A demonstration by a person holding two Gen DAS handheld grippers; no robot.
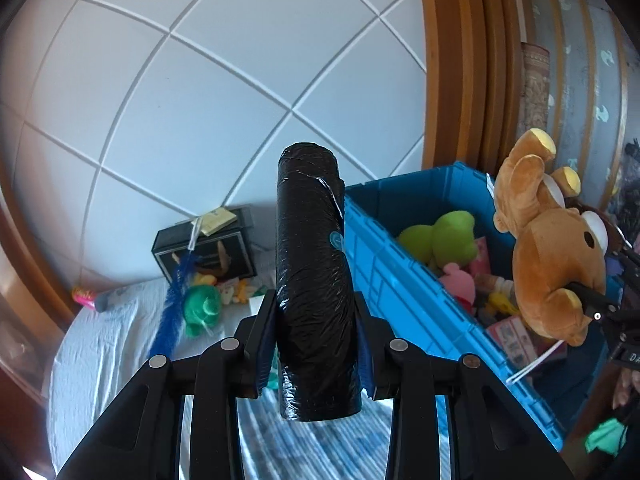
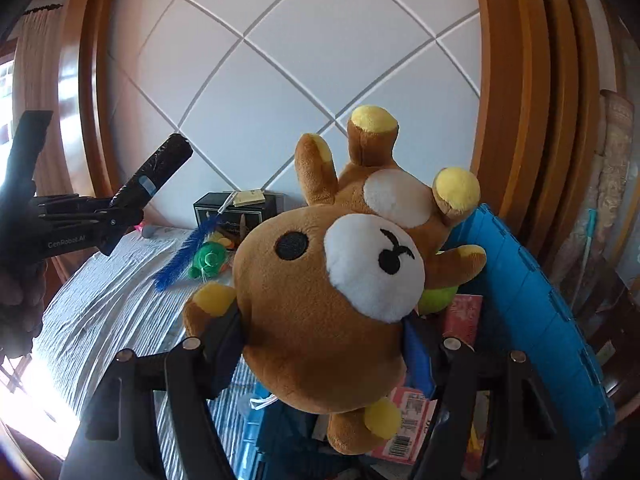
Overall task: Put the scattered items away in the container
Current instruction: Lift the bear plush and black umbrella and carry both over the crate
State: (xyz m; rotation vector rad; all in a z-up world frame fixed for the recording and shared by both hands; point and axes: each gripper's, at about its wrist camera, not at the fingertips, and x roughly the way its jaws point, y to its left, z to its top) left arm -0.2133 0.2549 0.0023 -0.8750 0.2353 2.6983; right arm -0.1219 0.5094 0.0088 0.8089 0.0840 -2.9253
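Left gripper (image 1: 316,340) clamped on black roll (image 1: 314,280); roll's long axis upright between pads, over bed, just left of blue crate (image 1: 400,280).

Right gripper (image 2: 320,344) pinching brown plush bear (image 2: 332,300) by head, hanging above crate interior (image 2: 532,280). Right hand nearer drop point.

Crate part-filled; open room remains at near end. Left must clear near wall rim.

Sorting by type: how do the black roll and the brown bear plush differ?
The black roll is a glossy, plastic-wrapped cylinder; the brown bear plush is fuzzy, with limbs. The roll stands upright in the left gripper; the bear hangs upside down in the right gripper. Both are held up near the blue crate.
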